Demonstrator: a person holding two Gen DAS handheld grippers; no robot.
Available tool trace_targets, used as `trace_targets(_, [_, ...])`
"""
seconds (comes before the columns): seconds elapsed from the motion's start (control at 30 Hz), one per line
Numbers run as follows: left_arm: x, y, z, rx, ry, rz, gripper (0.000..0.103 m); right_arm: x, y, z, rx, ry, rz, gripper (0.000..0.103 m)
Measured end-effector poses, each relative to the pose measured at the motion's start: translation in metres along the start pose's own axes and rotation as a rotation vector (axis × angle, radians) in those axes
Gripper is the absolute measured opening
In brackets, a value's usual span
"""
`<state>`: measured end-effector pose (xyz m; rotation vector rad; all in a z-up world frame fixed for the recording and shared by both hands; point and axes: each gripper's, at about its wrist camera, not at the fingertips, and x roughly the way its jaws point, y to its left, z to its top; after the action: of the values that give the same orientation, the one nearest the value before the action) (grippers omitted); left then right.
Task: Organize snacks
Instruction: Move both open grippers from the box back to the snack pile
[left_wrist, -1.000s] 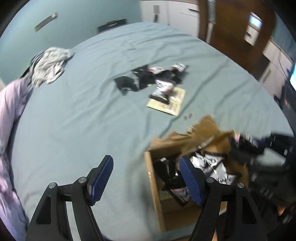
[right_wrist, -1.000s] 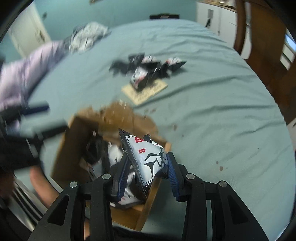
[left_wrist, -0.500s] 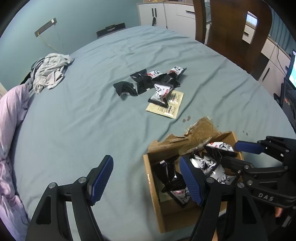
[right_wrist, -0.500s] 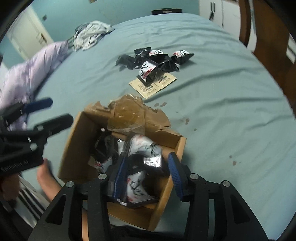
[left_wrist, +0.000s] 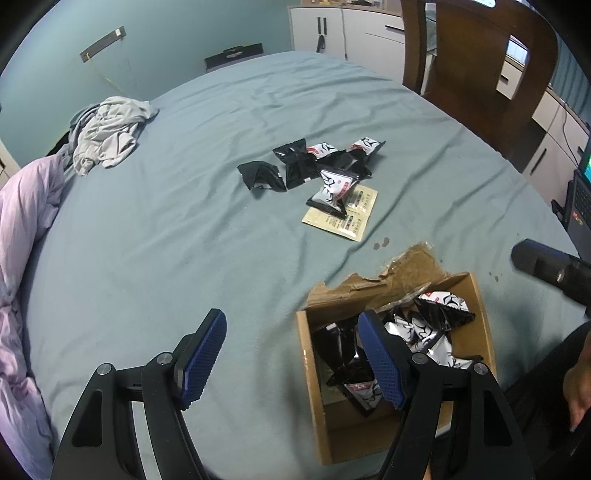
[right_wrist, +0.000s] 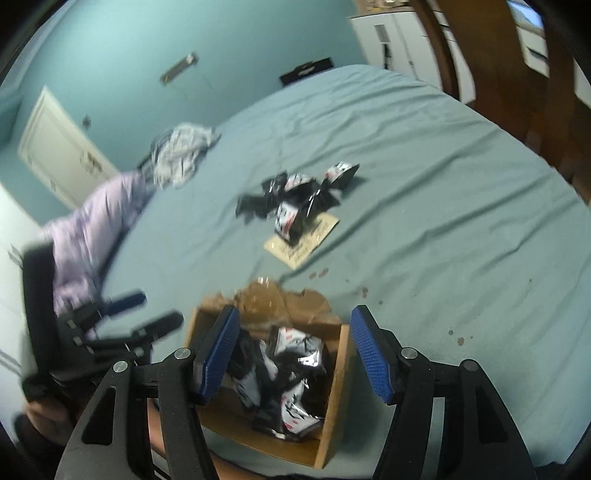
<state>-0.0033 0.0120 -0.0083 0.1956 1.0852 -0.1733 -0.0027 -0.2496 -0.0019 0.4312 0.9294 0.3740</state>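
**Right tool spreading empty above the snack box**

In the right wrist view, the right tool (right_wrist: 291, 350) is hanging over the cardboard box (right_wrist: 338, 387) at lower centre of the frame; its jaws have just been opening and are holding nothing, with the boxed snack packets (right_wrist: 295, 347) lying below between them. The left tool (left_wrist: 291, 354) is standing wide and empty at the bottom of the left wrist view, its right finger crossing the box's left half. More loose snack packets (left_wrist: 317, 166) are lying in a cluster on the blue-green bed (left_wrist: 166, 240) at upper centre, one resting on a tan card (left_wrist: 351, 218). Grey clothes (left_wrist: 107, 133) are lying crumpled at upper left.
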Motion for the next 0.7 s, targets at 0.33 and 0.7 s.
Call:
trace_targets(0.33, [0.002, 0.001, 0.004, -0.021, 0.014, 0.0, 0.075, -0.006, -0.024, 0.0, 0.129, 0.004, -0.01, 0.062])
trace_targets(0.7, [0.004, 0.001, 0.012, -0.033, 0.01, 0.005, 0.075, 0.03, -0.018, 0.035, 0.101, 0.112, -0.05, 0.062])
